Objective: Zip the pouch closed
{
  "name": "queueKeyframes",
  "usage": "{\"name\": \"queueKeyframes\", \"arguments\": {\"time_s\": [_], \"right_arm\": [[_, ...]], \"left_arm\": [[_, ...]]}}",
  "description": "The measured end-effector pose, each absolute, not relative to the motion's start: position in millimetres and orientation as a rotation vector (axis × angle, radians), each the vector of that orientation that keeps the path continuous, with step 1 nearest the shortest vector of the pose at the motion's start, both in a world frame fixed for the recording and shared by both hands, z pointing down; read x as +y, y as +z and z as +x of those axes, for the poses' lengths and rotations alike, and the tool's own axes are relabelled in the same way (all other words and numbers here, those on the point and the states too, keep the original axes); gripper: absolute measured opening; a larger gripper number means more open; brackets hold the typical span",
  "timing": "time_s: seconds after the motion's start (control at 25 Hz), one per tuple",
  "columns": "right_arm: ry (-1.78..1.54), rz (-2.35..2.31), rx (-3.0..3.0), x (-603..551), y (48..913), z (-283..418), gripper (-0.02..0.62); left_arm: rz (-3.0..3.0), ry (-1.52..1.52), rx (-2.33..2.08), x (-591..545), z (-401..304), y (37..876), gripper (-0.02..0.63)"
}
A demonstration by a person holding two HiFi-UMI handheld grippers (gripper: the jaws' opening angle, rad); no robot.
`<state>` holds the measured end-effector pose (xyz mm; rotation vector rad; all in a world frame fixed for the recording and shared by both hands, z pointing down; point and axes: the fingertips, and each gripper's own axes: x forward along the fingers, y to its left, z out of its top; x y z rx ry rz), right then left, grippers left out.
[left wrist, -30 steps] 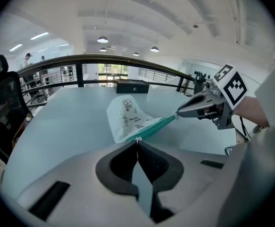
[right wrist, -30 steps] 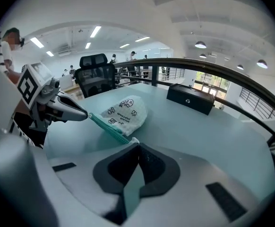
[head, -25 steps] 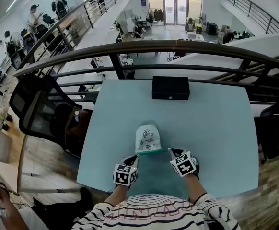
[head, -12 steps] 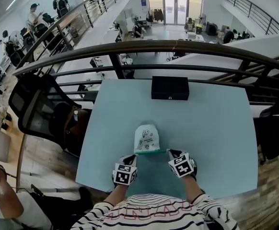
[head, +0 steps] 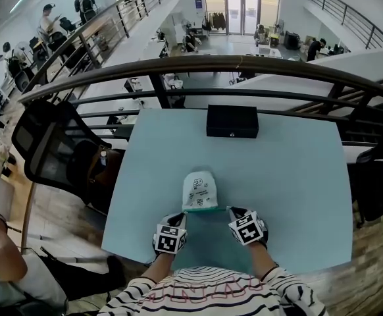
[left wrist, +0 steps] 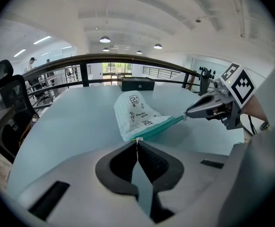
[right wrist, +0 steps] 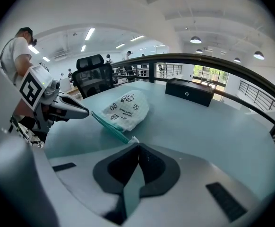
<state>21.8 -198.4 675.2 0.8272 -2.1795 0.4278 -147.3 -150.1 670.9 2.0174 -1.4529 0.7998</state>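
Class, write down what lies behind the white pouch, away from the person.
The table runs on to a black box at its far edge, apart from the pouch, with a railing beyond. The box's rear face is out of sight.

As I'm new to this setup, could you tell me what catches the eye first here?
A white pouch with a teal zip edge lies near the front of the table, stretched between the left claw and right claw, each shut on one end of the zip. A black box sits at the far edge.
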Motion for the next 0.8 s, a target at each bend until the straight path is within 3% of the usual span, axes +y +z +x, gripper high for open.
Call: {"name": "queueKeyframes", "arguments": {"time_s": [0.8], "right_arm": [[0.451,0.775,-2.203,-175.3,679.0,26.5,0.031]], "left_arm": [[1.956,0.916,-1.464,-129.0,-151.0,693.5,0.028]]}}
